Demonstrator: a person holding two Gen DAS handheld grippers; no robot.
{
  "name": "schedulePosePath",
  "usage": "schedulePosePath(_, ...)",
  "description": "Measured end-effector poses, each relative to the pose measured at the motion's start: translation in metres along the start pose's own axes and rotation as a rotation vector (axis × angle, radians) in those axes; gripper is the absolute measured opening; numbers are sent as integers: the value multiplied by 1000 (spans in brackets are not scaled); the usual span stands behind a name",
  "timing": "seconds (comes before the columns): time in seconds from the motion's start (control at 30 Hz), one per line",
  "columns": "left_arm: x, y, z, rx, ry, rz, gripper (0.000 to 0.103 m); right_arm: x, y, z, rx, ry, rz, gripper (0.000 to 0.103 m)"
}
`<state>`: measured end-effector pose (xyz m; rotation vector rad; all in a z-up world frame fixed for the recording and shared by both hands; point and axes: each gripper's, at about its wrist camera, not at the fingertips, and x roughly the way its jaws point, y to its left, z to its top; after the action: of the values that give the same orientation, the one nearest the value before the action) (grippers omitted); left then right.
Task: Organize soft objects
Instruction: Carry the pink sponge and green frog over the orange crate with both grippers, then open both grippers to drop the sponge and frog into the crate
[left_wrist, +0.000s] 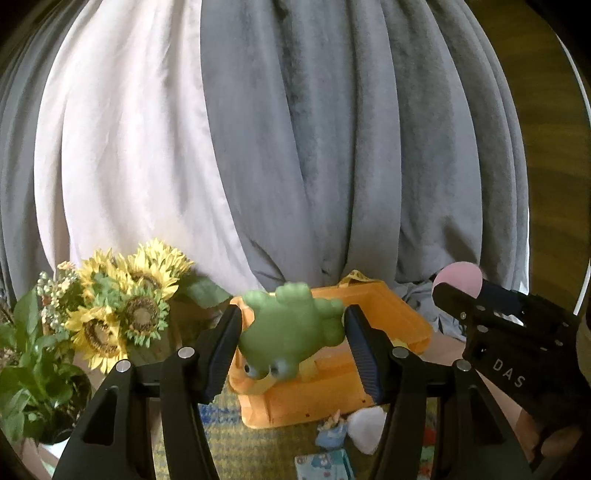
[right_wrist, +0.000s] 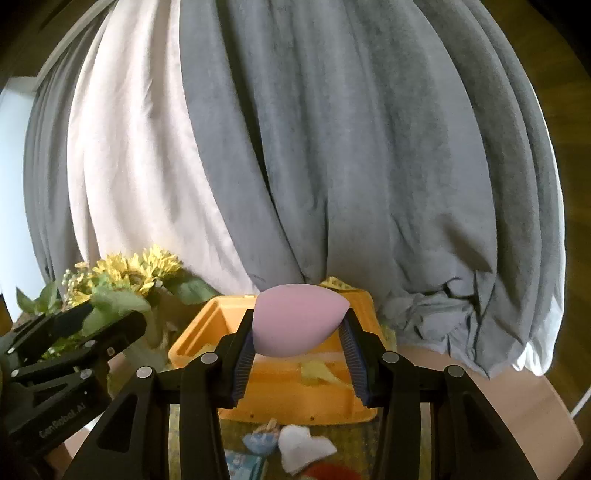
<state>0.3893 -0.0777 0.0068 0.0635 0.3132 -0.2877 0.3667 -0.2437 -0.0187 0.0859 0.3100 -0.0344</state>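
Note:
My left gripper (left_wrist: 292, 325) is shut on a green soft frog toy (left_wrist: 288, 328), held upside down above the orange bin (left_wrist: 332, 402). My right gripper (right_wrist: 300, 325) is shut on a pink egg-shaped sponge (right_wrist: 295, 321), held above the same orange bin (right_wrist: 295, 406). The right gripper with the pink sponge (left_wrist: 458, 275) also shows at the right of the left wrist view. The left gripper's black body (right_wrist: 66, 354) shows at the left of the right wrist view. A yellow soft item (right_wrist: 317, 371) lies inside the bin.
Sunflowers (left_wrist: 122, 306) and a leafy pot plant (left_wrist: 33, 373) stand left of the bin. Grey and white curtains (left_wrist: 295, 147) hang behind. A white heart-shaped soft item (right_wrist: 303, 446), a small blue figure (right_wrist: 260, 439) and a patterned blue item (left_wrist: 321, 463) lie on the mat in front.

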Motion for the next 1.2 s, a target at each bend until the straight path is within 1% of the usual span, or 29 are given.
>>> schedulePosePath(0.2, 28, 5, 4, 3, 3, -8, 54, 22, 1, 6, 6, 8, -10, 45)
schedulePosePath(0.47, 57, 12, 9, -14, 21, -8, 54, 45, 3, 16, 5, -2, -22, 45)
schedulePosePath(0.67, 83, 14, 14, -4, 45, -9, 54, 70, 3, 20, -13, 24, -16, 45)
schedulePosePath(0.87, 120, 13, 15, 11, 116, 0, 54, 104, 1, 21, -32, 80, -18, 45)
schedulePosePath(1.2, 182, 14, 8, 11, 252, -35, 55, 163, -10, 11, -27, 243, -30, 45)
